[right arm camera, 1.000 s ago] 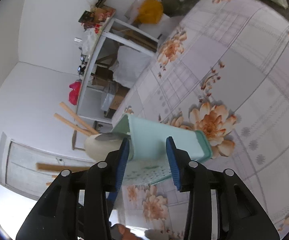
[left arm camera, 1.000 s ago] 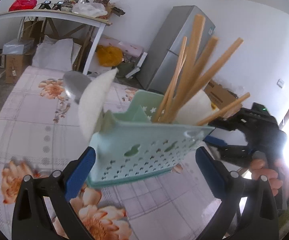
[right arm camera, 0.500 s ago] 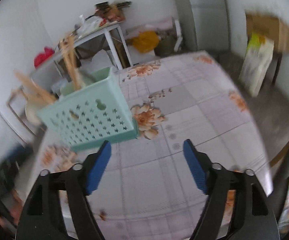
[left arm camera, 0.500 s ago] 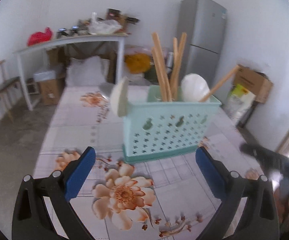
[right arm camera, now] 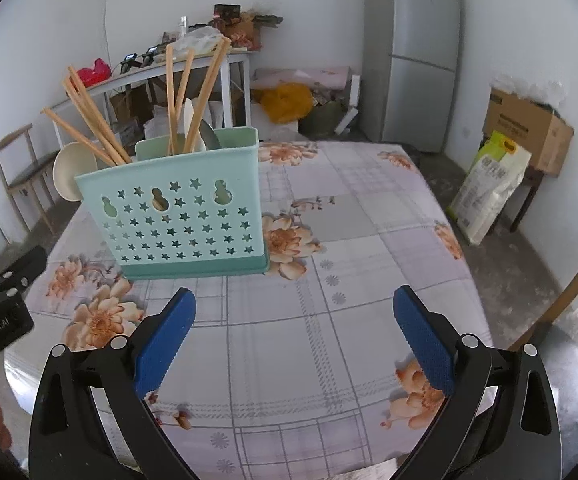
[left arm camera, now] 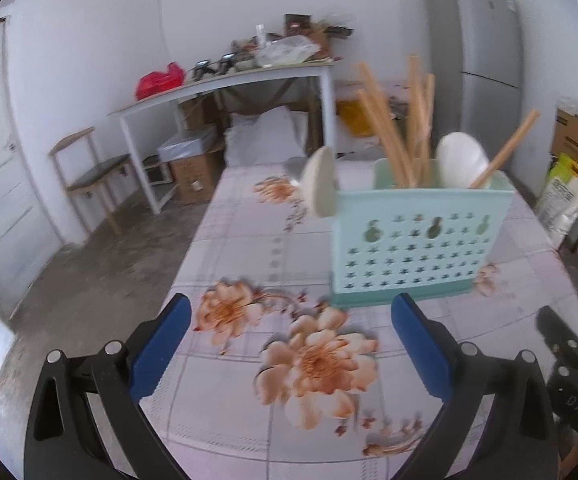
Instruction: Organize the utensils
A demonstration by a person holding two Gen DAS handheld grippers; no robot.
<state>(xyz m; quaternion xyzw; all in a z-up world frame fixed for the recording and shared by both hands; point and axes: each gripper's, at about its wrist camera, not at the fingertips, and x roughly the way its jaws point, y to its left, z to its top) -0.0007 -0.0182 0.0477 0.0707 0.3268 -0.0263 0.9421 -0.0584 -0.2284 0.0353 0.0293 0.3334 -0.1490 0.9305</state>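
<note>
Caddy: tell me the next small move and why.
Probably pull both grippers back and stop. The caddy stands upright on the table with chopsticks and spoons inside. The right gripper, whose jaws have just been opening, and the left gripper are both open and empty.

Both wrist cams looked forward and down along their fingers across the floral table [left arm camera: 225, 240], left cam from the left side. Shared: mint utensil basket [left arm camera: 421, 240] [right arm camera: 185, 216], fridge [right arm camera: 413, 52].
</note>
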